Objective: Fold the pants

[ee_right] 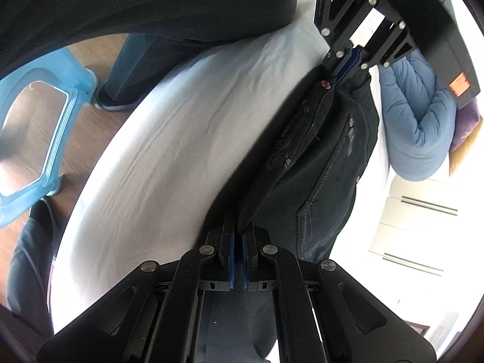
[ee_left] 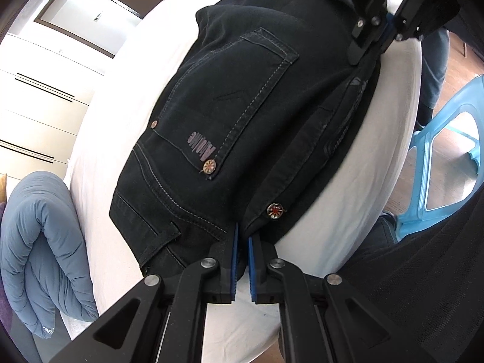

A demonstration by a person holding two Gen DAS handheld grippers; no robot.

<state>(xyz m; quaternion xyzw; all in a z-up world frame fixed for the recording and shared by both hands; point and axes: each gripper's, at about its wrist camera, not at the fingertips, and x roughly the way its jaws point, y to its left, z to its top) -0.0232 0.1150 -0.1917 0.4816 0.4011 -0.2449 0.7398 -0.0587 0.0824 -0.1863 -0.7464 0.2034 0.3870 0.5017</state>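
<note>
A pair of dark, near-black pants (ee_left: 230, 115) lies on a bed covered with a white sheet (ee_left: 375, 163), close to the bed edge nearest the person. The seat side faces up, showing a stitched back pocket (ee_left: 230, 96) with metal rivets, and a second layer of the same cloth lies along the side nearest that bed edge.

The left gripper (ee_left: 242, 242) has its jaws drawn narrow, pinching the waistband end of the pants beside a round metal rivet (ee_left: 275, 210). The right gripper (ee_right: 238, 236) is likewise nearly closed and holds a thin fold of the same dark cloth further along the pants; the fabric runs in a taut ridge between the two grippers. Each camera shows the other gripper at the far end of this ridge.

Beyond the pants, at the far side of the bed, rests a rolled blue quilt (ee_left: 42, 242). A pale blue plastic stool (ee_left: 438, 157) stands on the wooden floor just off the near edge.

This looks like the lengthwise fold, one leg being laid over the other. To do it well, both grippers should travel together, keeping the held edge stretched and level, and the edges should line up before either lets go, so no creases are trapped.
</note>
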